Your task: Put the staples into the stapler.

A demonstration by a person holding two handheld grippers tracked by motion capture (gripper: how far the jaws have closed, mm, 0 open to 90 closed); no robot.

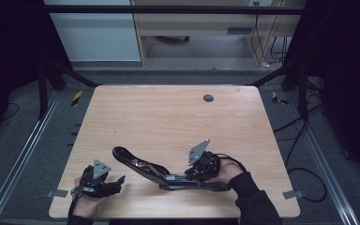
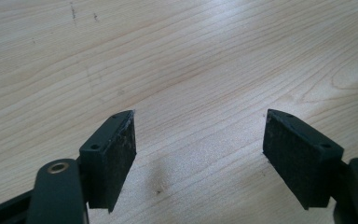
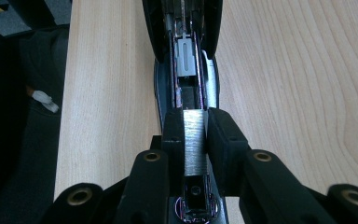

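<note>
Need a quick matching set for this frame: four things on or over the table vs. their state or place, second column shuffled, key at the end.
Column one:
1. left gripper
2. right gripper
3. stapler
4. round grommet

Column two:
A. swung open, black, lying near the table's front edge
B. jaws wide apart over bare wood
C. set into the tabletop near the far edge
D. jaws closed on a strip of silver staples in the stapler's channel

Pairs: 1-B, 2-D, 3-A, 4-C
</note>
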